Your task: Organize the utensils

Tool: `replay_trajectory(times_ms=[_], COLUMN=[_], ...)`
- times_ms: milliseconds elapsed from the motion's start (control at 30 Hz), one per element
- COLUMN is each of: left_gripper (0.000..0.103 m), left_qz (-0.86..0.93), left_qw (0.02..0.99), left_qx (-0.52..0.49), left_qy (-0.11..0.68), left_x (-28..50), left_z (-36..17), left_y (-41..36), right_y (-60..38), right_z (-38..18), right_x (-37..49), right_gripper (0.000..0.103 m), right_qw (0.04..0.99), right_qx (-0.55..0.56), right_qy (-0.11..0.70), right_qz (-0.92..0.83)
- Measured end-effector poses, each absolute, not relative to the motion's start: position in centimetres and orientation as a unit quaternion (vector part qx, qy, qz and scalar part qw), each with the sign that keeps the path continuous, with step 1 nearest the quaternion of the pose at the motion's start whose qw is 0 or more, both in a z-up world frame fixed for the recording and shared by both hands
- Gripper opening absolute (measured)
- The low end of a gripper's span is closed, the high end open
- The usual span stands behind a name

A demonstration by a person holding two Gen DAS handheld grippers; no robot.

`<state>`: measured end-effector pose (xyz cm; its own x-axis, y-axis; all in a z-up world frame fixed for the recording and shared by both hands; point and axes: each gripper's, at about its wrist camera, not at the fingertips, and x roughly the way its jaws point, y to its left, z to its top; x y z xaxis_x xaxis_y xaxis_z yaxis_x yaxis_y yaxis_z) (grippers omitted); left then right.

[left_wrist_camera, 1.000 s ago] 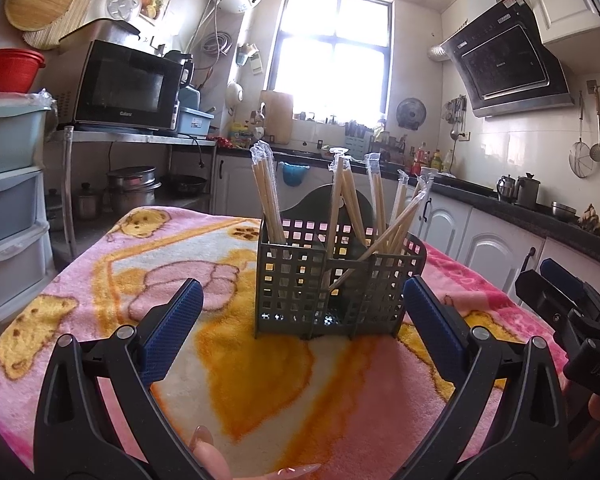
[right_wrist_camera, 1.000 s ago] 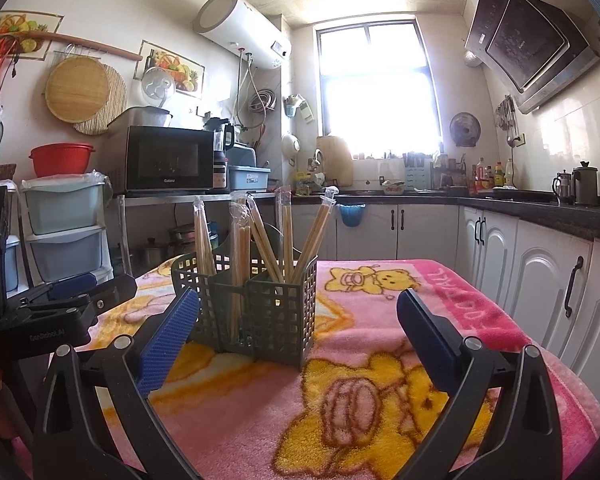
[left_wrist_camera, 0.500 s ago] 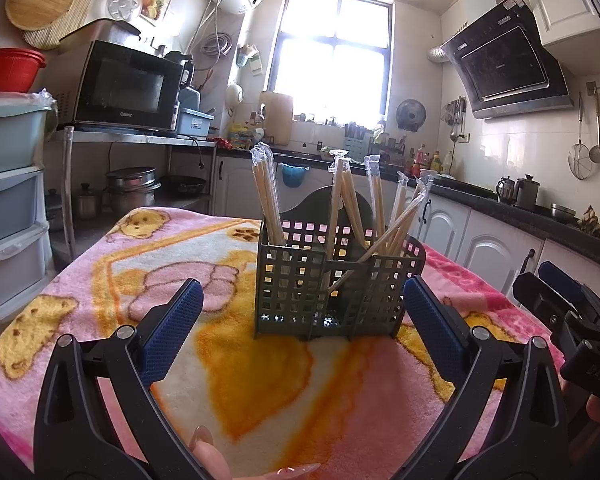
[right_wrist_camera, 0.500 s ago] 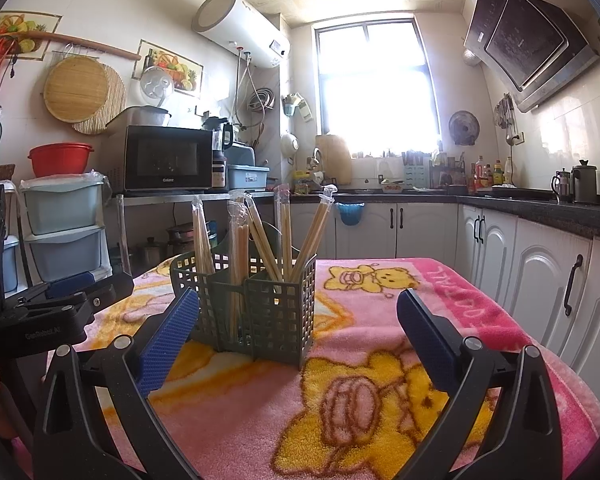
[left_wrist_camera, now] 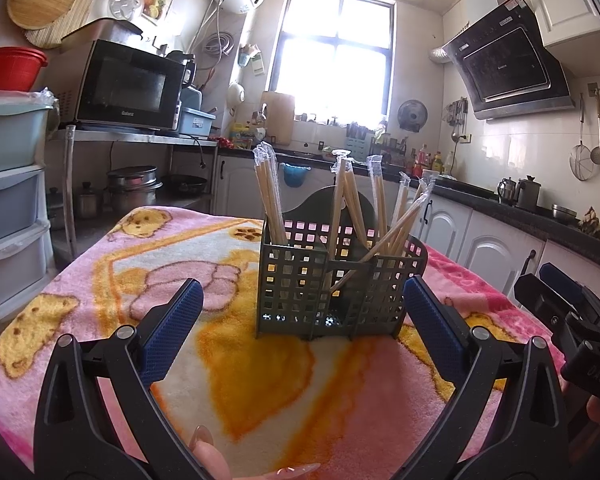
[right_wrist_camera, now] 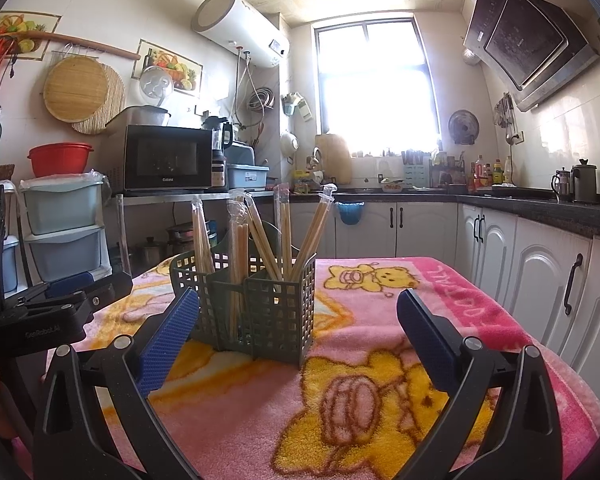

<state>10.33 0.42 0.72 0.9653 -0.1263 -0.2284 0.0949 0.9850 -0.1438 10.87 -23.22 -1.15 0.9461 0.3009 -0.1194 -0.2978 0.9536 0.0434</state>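
A dark green mesh utensil holder (left_wrist_camera: pixel 332 288) stands upright on the pink blanket (left_wrist_camera: pixel 260 380), seen also in the right wrist view (right_wrist_camera: pixel 256 312). Several pairs of wrapped wooden chopsticks (left_wrist_camera: pixel 350 204) stand in its compartments, also shown in the right wrist view (right_wrist_camera: pixel 260 236). My left gripper (left_wrist_camera: pixel 302 328) is open and empty, just in front of the holder. My right gripper (right_wrist_camera: pixel 296 336) is open and empty, to the holder's right and a little back from it. Each gripper shows at the other view's edge, the right gripper (left_wrist_camera: pixel 572 328) and the left gripper (right_wrist_camera: pixel 48 312).
The pink cartoon blanket (right_wrist_camera: pixel 380 380) covers the table. Plastic drawers (left_wrist_camera: pixel 8 184) and a microwave (left_wrist_camera: pixel 128 88) on a shelf stand to the left. White cabinets (right_wrist_camera: pixel 520 280) and a dark counter run along the right. A window (left_wrist_camera: pixel 336 56) is behind.
Both grippers have shifted only slightly; the holder and chopsticks stay where they were. Both grippers stay open.
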Motion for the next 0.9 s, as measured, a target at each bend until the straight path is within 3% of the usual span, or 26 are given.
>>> replay_trajectory(times_ms=[900], left_gripper=[0.093], left_qz=[-0.059], left_qw=[0.988], left_qx=[-0.056], left_qy=[0.131], left_x=[10.37], left_z=[0.36], left_y=[0.08], right_y=[-23.27], right_z=[-1.19], right_x=[10.86], right_gripper=[0.097], right_qw=[0.987], right_qx=[0.012], right_qy=[0.062], right_qz=[0.149])
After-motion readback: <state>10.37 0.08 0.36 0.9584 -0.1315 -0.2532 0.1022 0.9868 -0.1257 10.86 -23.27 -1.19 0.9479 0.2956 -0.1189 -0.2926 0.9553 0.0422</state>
